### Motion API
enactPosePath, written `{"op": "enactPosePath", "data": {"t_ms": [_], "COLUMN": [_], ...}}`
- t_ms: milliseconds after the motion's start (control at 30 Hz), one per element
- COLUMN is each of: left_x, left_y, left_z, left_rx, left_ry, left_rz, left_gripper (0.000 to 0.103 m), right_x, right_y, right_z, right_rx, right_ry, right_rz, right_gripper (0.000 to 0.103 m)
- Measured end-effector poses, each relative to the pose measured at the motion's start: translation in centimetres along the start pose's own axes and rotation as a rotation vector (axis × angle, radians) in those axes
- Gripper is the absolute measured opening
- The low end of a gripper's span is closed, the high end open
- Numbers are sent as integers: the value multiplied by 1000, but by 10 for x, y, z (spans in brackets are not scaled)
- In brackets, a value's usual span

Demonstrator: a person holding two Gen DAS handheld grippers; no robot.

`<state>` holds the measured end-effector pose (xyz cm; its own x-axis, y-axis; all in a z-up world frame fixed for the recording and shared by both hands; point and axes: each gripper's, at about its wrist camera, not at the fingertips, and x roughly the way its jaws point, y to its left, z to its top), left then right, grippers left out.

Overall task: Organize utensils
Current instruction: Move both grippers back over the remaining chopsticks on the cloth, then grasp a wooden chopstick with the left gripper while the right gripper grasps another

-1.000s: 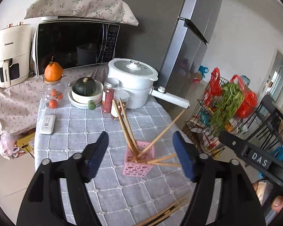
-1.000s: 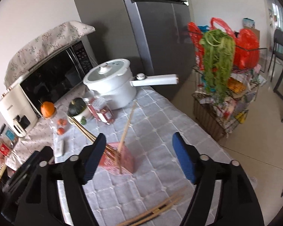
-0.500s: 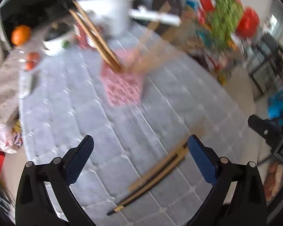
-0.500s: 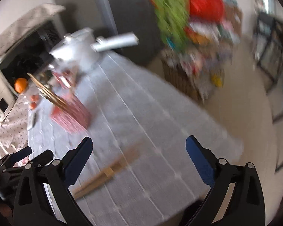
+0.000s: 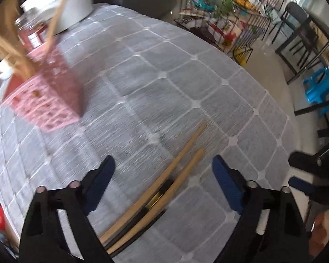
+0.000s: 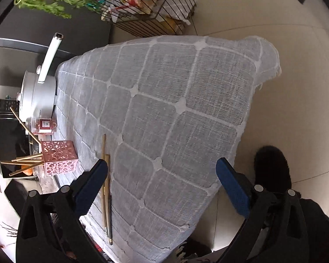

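1. Grey tablecloth (image 6: 186,114) crossed by a white grid.
2. Pink holder (image 6: 59,157), cut-out perforated pattern, left of the cloth's centre.
3. Tan and black chopsticks (image 5: 164,186) on the cloth.
4. White pot (image 6: 37,96) behind the holder.

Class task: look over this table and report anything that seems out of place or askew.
Loose chopsticks lie flat on the grey checked tablecloth near its front edge, apart from the pink holder. The chopsticks already in that holder splay out at untidy angles rather than standing together.
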<state>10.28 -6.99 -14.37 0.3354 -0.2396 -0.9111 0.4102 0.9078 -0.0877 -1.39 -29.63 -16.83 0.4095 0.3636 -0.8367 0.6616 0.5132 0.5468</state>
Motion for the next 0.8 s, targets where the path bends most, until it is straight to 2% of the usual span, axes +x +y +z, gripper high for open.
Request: {"op": "enactPosePath", "data": {"t_ms": [67,133,167,233,333,433,633,733,800], "left_x": [12,28,34,34,31,22,-35,-70,-92], "left_y": [-6,-10,-10,-9,8,30,77,92,103], "left_z": [10,18,18,19,15,0,-39,-46,-54], "left_rx": [-4,2,4,29,-9,-47,-153,-195,-213], "left_ry": [16,60,80,52,42,9,-126,-203,-248], "left_rz": [-18,-8,-3,58,50,83,105,108,107], "left_gripper": [66,46,42,15,12,10,6,5,5], "right_x": [1,2,2,-1,-1,3,31,50,60], "right_y": [-2,1,4,12,25,37,82,107,122], "right_z": [3,4,5,3,-2,-8,-24,-39,-48], "right_rx": [13,11,1,-35,-92,-142,-294,-364,-399], "right_ry": [13,12,7,-5,-18,-18,17,62,79], "right_rz": [10,20,23,27,20,19,-24,-31,-33], "right_gripper": [96,96,96,96,96,96,96,89,81]}}
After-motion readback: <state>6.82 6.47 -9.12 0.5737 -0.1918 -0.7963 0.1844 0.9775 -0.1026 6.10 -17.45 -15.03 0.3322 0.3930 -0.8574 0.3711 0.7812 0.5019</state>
